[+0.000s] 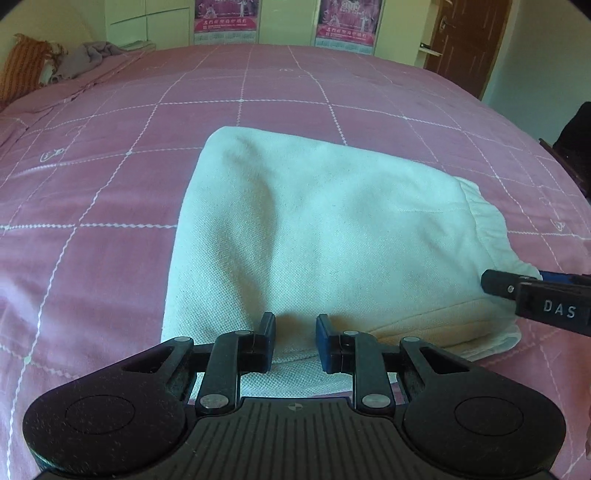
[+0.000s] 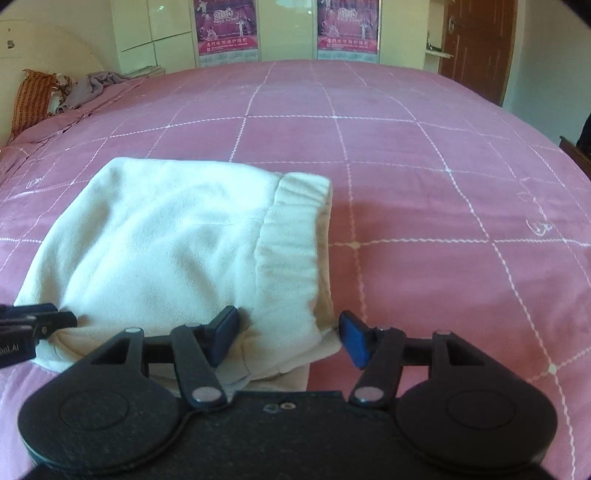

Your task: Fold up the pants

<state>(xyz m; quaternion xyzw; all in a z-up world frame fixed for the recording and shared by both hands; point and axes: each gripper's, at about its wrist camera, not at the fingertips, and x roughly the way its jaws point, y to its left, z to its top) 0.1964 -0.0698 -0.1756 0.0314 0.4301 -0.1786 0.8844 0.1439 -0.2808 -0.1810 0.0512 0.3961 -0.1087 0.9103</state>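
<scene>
The white pants [image 1: 314,229] lie folded into a compact block on the pink checked bedspread [image 1: 110,147]. Their elastic waistband [image 2: 291,236] is on the right side. My left gripper [image 1: 295,341] is open, its fingers over the near edge of the pants with fabric showing between them. My right gripper [image 2: 288,336] is open wide over the near right corner by the waistband, holding nothing. The right gripper's finger also shows at the right edge of the left wrist view [image 1: 502,284]. The left gripper's tip shows at the left edge of the right wrist view [image 2: 48,319].
An orange striped pillow [image 1: 22,70] and a grey crumpled cloth [image 1: 88,55] lie at the bed's far left. White cupboards with pink posters [image 1: 225,18] stand behind the bed. A brown door [image 1: 469,40] is at the far right. A dark object [image 1: 576,147] stands beside the bed's right edge.
</scene>
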